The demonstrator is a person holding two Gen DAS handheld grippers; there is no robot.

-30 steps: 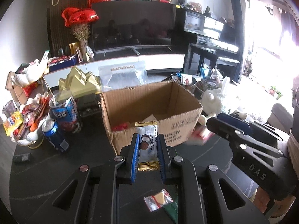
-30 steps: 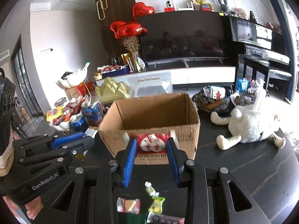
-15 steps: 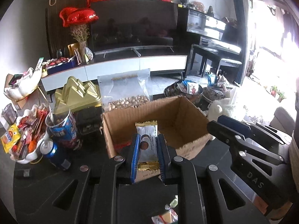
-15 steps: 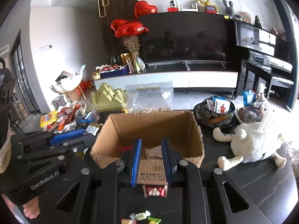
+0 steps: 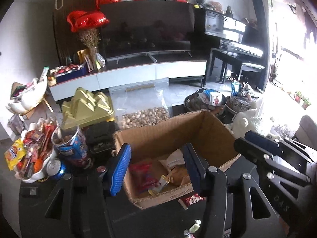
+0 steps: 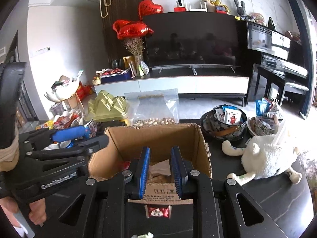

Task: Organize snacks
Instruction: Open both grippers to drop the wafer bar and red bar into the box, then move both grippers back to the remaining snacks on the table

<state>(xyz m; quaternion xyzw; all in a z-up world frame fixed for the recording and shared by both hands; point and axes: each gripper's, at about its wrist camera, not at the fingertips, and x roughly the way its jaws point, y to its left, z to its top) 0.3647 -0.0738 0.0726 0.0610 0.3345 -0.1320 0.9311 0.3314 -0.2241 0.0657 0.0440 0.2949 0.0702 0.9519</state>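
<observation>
The cardboard box point(image 5: 174, 138) at the centre of the left wrist view already holds several snack packets point(image 5: 144, 175), and the left gripper point(image 5: 156, 168) hangs over it with its fingers opening and nothing between them. The right gripper point(image 6: 160, 170) is nearly closed on nothing I can see. A red packet point(image 6: 158, 211) lies on the dark bench point(image 6: 257, 194) at lower centre against the box front (with a small wrapped candy point(image 5: 195, 227) nearer the bottom edge), so some gathering seems left.

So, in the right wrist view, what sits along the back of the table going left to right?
Gold mountain-shaped box → clear zip bag of nuts → dark patterned bowl of packets → white plush toy.
</observation>
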